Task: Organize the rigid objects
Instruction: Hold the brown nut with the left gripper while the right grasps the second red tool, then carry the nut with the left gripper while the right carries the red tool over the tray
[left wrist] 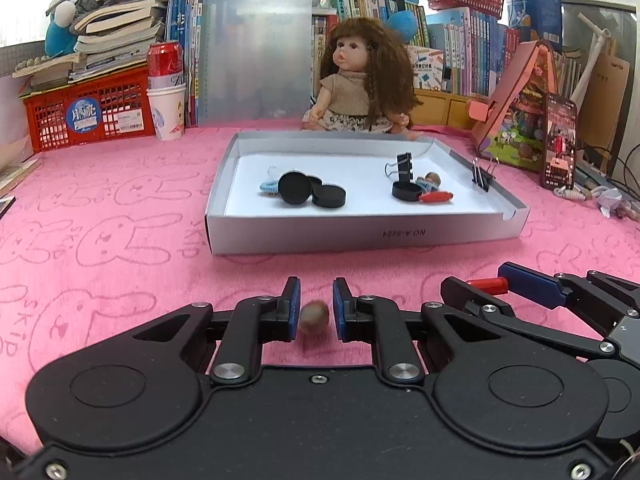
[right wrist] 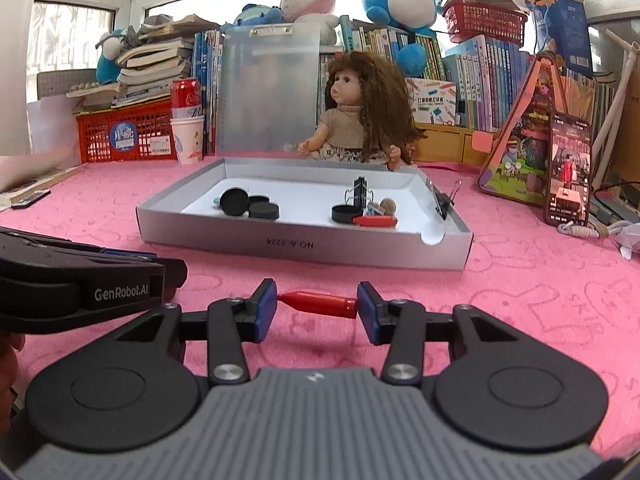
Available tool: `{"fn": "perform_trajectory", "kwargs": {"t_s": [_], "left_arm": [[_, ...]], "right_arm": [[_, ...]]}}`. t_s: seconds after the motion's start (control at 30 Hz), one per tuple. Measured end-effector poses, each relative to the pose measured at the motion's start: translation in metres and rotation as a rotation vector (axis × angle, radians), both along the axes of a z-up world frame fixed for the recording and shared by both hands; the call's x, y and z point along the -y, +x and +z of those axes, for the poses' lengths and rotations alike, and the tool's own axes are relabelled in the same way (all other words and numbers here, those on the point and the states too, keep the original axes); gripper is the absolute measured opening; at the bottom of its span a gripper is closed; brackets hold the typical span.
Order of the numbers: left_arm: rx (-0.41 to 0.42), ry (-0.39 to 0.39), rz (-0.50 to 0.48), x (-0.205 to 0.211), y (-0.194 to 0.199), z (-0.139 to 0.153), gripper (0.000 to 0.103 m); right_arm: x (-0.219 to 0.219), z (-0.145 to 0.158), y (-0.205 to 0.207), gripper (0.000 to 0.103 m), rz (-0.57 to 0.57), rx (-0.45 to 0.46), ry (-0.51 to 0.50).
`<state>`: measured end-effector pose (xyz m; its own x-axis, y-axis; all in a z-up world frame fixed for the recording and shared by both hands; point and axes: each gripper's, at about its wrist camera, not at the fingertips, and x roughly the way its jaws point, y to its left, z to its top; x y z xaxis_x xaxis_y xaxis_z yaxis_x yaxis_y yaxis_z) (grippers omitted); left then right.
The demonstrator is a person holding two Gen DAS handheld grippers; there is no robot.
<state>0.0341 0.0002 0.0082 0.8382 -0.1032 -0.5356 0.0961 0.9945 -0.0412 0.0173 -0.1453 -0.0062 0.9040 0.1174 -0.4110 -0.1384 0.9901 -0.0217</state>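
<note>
I see the table (left wrist: 120, 200) spread with pink cloth, and on it, ahead of both tongs, the grey tray (right wrist: 280, 246). Inside the tray lie black discs (right wrist: 248, 204) on the left, and on the right another disc, an upright binder clip (right wrist: 361, 192), a red peg (right wrist: 376, 222) and a small brown nut (right wrist: 388, 205). My right tongs (right wrist: 317, 310) are closed on a red bullet (right wrist: 320, 304) lying crosswise just above the cloth, one pad at its tip and one at its flat end. My left tongs (left wrist: 316, 308) stand nearly shut around a blurred brown ball (left wrist: 315, 316); I think the pads are pinching it, though the blur leaves that unsure.
</note>
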Motion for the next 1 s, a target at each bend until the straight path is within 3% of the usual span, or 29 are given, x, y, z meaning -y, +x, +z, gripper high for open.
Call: {"fn": "perform_trajectory", "kwargs": {"t_s": [0.5,1.0], "left_arm": [[0.066,-0.026,0.004,-0.001,0.034,0.031,0.016],[0.046,-0.058,-0.011,0.001,0.075,0.039,0.016]], "right_arm": [[0.012,0.02,0.034,0.049,-0.007,-0.007,0.047],[0.026,0.034,0.072,0.05,-0.035,-0.016,0.076]]}}
